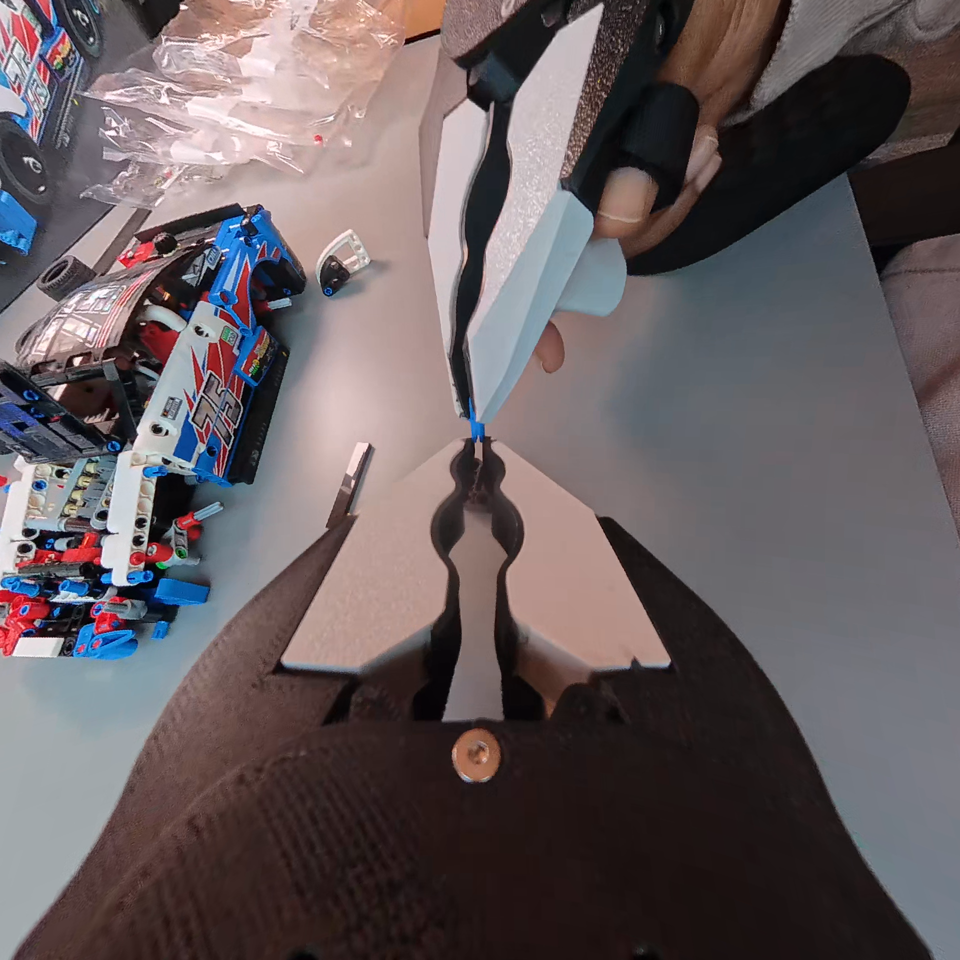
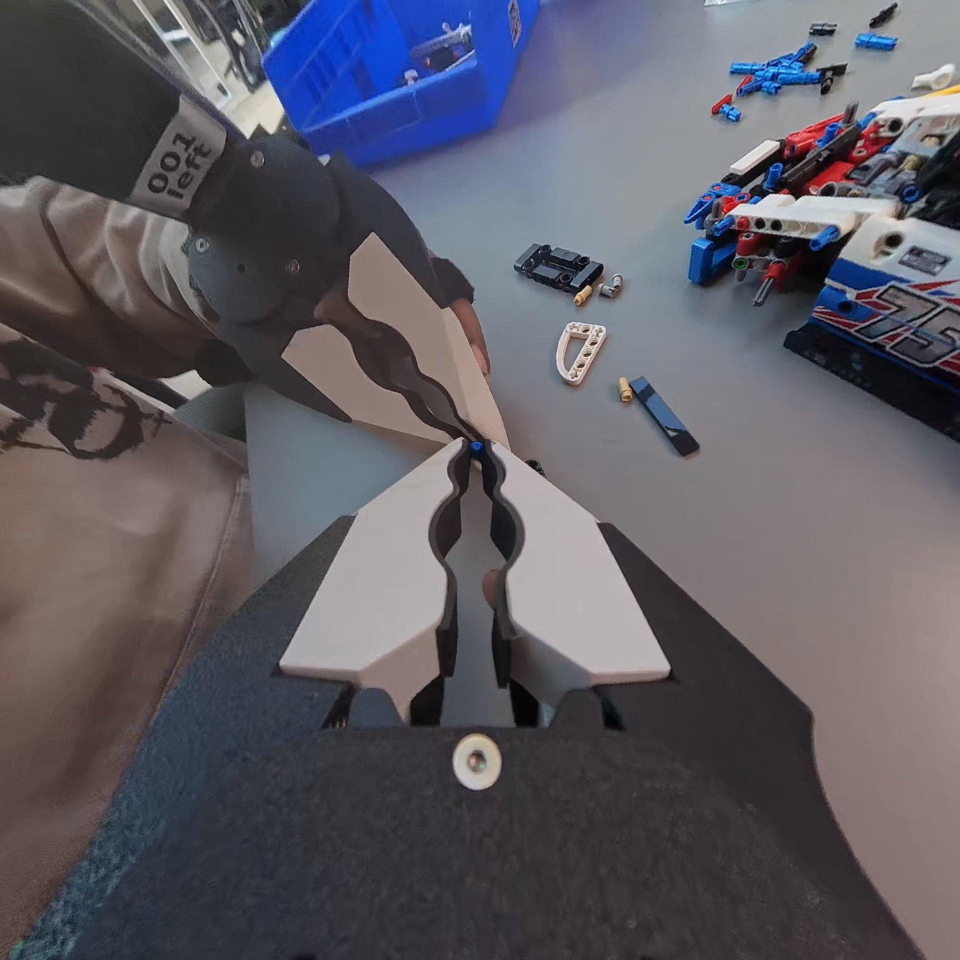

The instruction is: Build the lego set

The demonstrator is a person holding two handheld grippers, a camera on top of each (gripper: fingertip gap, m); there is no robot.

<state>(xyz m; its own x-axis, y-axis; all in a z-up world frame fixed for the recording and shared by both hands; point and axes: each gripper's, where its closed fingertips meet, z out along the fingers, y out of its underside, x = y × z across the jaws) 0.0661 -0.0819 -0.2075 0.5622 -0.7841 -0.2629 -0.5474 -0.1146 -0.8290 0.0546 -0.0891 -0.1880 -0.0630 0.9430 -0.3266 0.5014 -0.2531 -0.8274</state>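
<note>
Both tongs meet tip to tip above the bare middle of the worktop [image 1: 727, 519], near its front edge by the person's lap.

Right tongs [image 2: 475, 448]: clenched on a small blue pin [image 2: 476, 448]. In the left wrist view the pin [image 1: 476, 423] juts from the right tongs [image 1: 470, 413] straight toward the left tongs [image 1: 475, 441].

Left tongs: nearly closed, with something small and dark lodged at the tips. Part not identifiable; grip looks firm, but the hold cannot be confirmed.

Key relation: the pin's long axis runs along the line joining the two tip pairs, so the coming move appears to be a straight push along that axis, pin into the dark part. The two sets of tips are touching or just short of it; the gap cannot be resolved. Neither hand is nearer; they meet halfway.

Room: worktop beneath the tips is bare. The car [image 1: 171, 363] sits well to the left of the tips, toward the far left side. A black flat tile [image 1: 353, 480] lies just left of the left tongs. A white curved piece [image 2: 582, 358] and a black frame [image 2: 558, 267] lie farther out toward the car. A blue bin [image 2: 395, 78] stands at the far edge.

Judgement: alignment matters more than clearance; an off-axis push could twist the pin out of the grip.
</note>
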